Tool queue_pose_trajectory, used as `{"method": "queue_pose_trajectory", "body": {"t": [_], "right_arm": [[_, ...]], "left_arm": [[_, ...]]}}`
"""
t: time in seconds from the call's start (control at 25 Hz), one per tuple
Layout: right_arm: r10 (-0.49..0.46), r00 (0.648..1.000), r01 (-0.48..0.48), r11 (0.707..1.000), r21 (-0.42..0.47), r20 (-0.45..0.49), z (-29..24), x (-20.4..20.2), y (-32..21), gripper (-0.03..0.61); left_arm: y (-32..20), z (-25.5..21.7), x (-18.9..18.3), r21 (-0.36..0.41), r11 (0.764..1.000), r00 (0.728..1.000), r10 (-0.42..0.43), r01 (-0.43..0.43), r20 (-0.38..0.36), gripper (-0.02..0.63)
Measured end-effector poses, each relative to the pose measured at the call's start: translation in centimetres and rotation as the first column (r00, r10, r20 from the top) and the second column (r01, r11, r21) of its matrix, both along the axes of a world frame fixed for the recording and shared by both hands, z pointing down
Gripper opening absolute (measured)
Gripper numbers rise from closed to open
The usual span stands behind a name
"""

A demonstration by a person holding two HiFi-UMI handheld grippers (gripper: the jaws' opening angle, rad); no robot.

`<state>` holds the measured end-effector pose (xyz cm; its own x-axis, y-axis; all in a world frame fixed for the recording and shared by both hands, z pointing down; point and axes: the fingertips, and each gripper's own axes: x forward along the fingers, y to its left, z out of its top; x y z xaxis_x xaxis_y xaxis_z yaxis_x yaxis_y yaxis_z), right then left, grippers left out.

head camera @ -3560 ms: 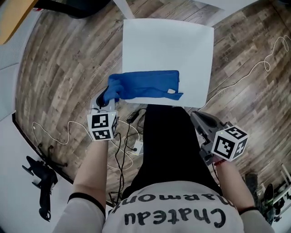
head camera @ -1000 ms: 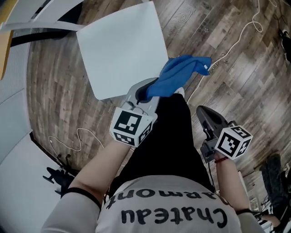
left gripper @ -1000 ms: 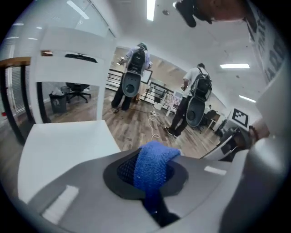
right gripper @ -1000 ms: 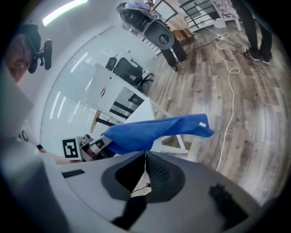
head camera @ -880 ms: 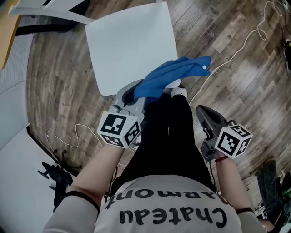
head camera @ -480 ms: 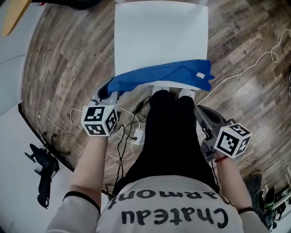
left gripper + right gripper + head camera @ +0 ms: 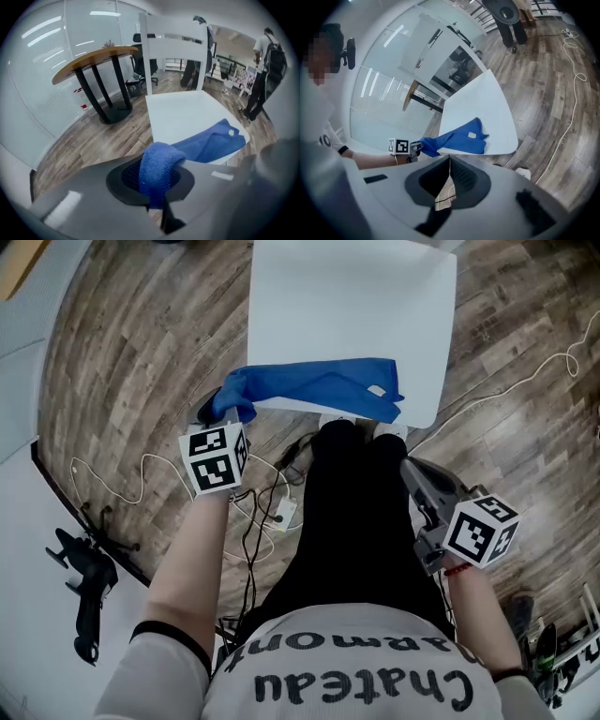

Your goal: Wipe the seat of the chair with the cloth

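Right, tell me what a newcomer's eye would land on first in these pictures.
The blue cloth stands out most: it lies stretched along the near edge of the white chair seat. Its left end is pinched in the left gripper, just off the seat's corner. The right gripper hangs beside the person's leg, jaws together and empty.

Office: glass partitions [image 7: 70, 56], wood-topped table [image 7: 96, 57]
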<state>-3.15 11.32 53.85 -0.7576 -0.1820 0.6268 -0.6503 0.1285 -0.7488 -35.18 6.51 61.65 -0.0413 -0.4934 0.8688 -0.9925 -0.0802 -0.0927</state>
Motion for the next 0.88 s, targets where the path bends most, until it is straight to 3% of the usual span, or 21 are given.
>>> {"method": "queue_pose_trajectory", "body": {"t": [0.08, 0.16, 0.24, 0.36, 0.48, 0.6, 0.88], "right_arm": [[0.006, 1.0, -0.006, 1.0, -0.009, -0.004, 0.4, 0.3, 0.1, 0.015], [0.02, 1.0, -0.02, 1.0, -0.02, -0.009, 0.9, 0.8, 0.3, 0.015], [0.037, 0.999, -0.037, 0.999, -0.033, -0.014, 1.6, 1.4, 0.5, 0.015], [0.044, 0.999, -0.045, 0.998, -0.052, -0.017, 2.4, 1.6, 1.1, 0.015], [0.051, 0.998, -0.053, 0.996, -0.07, -0.023, 3.0, 1.1, 1.3, 0.015], [0.073, 0.997, -0.074, 0.995, -0.068, -0.012, 3.0, 1.5, 0.9, 0.015], [0.137, 0.991, -0.137, 0.989, -0.051, 0.0, 3.1, 6.9, 1.0, 0.015]], "left_arm": [[-0.4, 1.7, 1.0, -0.043, 0.998, 0.997, 0.05, -0.047, 0.063, 0.02], [-0.9, 3.4, 2.4, -0.062, 0.994, 0.992, 0.096, -0.091, 0.078, 0.02], [-1.7, 4.3, 3.7, -0.046, 0.994, 0.994, 0.098, -0.096, 0.055, 0.018], [-2.3, 4.3, 4.6, 0.018, 0.999, 0.998, 0.049, -0.048, -0.041, 0.015], [-2.2, 4.6, 5.2, 0.038, 0.997, 0.992, 0.07, -0.066, -0.11, 0.015], [-2.2, 4.7, 7.0, 0.036, 0.995, 0.987, 0.098, -0.094, -0.13, 0.015], [-3.1, 4.3, 15.3, 0.052, 0.984, 0.972, 0.178, -0.171, -0.156, 0.015]]}}
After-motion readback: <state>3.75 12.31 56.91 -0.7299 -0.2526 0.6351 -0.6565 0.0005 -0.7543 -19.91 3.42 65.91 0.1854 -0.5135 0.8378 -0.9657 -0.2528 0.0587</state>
